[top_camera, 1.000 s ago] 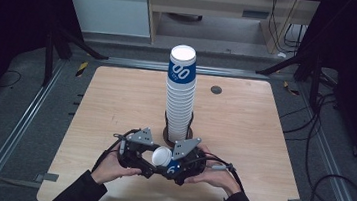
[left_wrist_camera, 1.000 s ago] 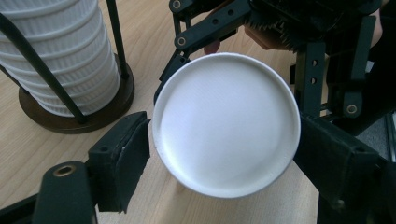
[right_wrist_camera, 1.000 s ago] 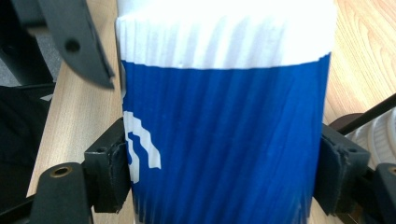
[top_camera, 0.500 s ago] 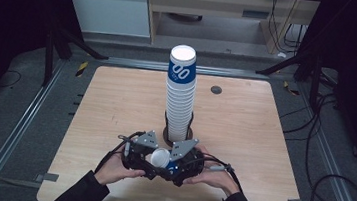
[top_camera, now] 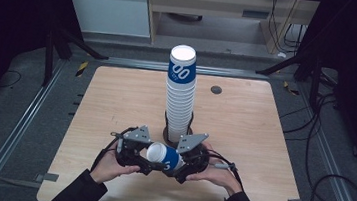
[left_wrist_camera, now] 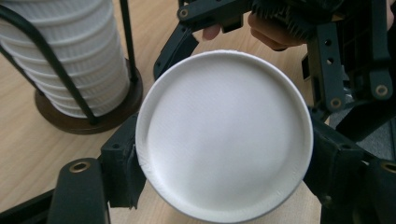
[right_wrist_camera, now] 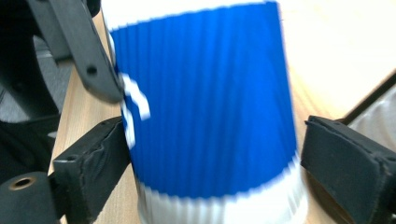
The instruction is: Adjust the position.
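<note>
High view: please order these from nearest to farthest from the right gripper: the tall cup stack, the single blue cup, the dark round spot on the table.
1. The single blue cup, lying on its side between the right gripper and the left gripper.
2. The tall cup stack, just behind the grippers at table centre.
3. The dark round spot, near the table's far edge, right of the stack.

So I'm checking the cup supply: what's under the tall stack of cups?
The stack of cups stands in a dark wire holder with a round brown base; the stack's bottom cup is hidden inside it.

Cup (top_camera: 164,157) before cup stack (top_camera: 180,96)
</note>
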`<state>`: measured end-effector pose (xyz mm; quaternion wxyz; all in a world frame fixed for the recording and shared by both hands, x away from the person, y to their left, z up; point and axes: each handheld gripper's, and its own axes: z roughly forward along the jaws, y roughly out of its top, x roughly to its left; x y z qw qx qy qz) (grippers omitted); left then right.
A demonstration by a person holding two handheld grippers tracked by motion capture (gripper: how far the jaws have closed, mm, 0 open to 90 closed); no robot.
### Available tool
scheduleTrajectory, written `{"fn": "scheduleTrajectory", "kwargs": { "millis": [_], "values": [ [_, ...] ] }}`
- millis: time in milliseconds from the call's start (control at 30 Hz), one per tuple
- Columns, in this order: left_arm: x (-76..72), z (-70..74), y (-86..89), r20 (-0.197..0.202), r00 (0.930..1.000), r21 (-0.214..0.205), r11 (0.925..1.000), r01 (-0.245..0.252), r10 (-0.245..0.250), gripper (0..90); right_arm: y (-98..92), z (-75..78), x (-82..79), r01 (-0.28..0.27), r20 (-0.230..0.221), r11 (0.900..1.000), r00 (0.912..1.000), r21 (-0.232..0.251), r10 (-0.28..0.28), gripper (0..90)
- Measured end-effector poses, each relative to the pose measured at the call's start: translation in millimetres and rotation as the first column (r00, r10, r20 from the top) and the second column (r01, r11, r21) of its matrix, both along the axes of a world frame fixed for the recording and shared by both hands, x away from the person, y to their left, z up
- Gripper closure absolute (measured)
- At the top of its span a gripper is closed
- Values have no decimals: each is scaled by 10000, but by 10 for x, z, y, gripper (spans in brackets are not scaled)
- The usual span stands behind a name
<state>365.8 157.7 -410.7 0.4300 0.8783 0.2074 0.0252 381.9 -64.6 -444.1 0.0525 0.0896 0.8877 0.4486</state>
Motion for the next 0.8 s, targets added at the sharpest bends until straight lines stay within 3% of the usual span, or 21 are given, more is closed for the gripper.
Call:
{"fn": "scheduleTrajectory", "kwargs": {
  "millis": [200, 433, 567, 800],
  "values": [
    [30, 66, 145, 193, 9995, -544, 9982, -235, 246, 257, -137, 69, 29, 302, -121, 9972, 9995, 691, -295, 65],
    [70, 81, 269, 319, 9986, -1390, 9896, -381, 429, 258, -278, 84, 66, 540, -490, 9905, 9976, 1267, -481, 61],
    [64, 70, 266, 375, 9990, -1781, 9839, -169, 239, 257, -279, 49, 88, 461, -719, 9887, 9968, 1423, -361, 59],
    [35, 60, 213, 373, 9992, -1978, 9799, 243, -172, 257, -240, 19, 82, 93, -984, 9849, 9951, 1728, 79, 58]
  ]
}}
